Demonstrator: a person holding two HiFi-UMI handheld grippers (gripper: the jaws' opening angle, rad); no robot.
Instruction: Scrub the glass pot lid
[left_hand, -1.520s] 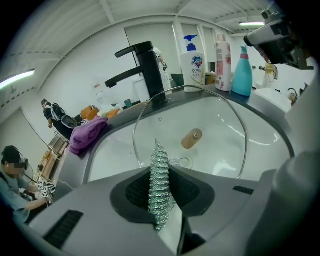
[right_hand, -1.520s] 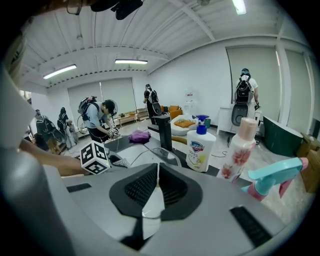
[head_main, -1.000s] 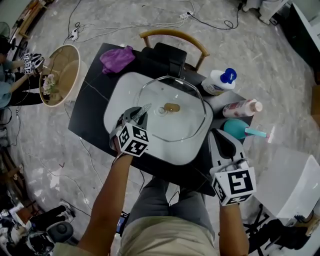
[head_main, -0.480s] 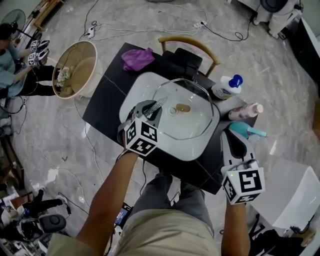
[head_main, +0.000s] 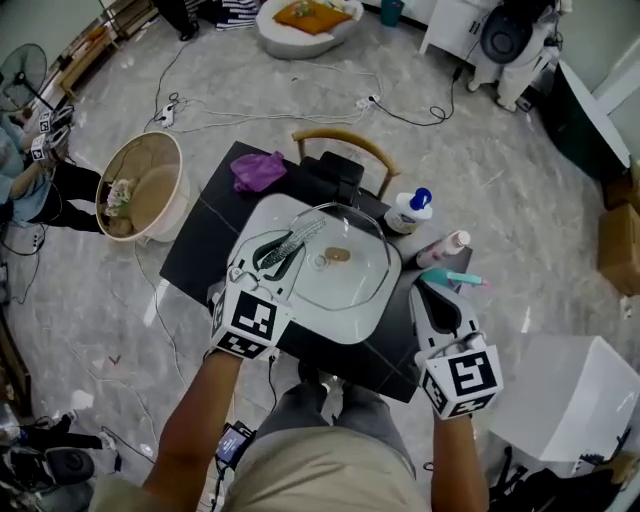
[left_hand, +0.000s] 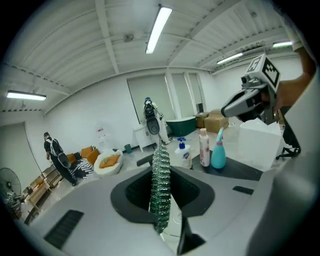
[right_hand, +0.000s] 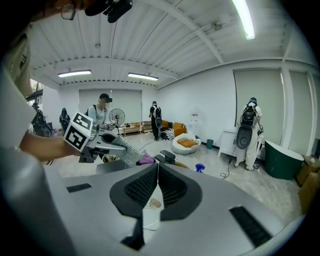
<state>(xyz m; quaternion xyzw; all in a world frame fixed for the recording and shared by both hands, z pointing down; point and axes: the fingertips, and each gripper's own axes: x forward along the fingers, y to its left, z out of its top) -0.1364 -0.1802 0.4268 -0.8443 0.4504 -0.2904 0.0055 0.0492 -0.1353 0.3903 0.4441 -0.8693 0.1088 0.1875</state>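
Since a second ago my left gripper (head_main: 268, 256) has carried the steel scrubber (head_main: 294, 242) further in from the rim of the glass pot lid (head_main: 362, 278), and the head view now takes in more of the room. That gripper is clamped on the scrubber's lower end; the silvery coil sticks out past the jaws toward the upper right of the head view, over the lid's upper-left part. I cannot tell whether it touches the glass. The lid lies on a white tray (head_main: 345, 324) at the middle of the frame, its knob (head_main: 339, 255) just right of the scrubber's tip. The tray rests on a dark bench (head_main: 192, 245).

My right gripper (head_main: 431, 287) sits at the lower right, off the tray's right edge and apart from the lid, its jaws pressed together with nothing between them. Just above it stand a teal spray bottle (head_main: 452, 281), a pink bottle (head_main: 442, 250) and a white bottle with a blue cap (head_main: 408, 212). A purple cloth (head_main: 257, 170) lies at the bench's upper-left corner.
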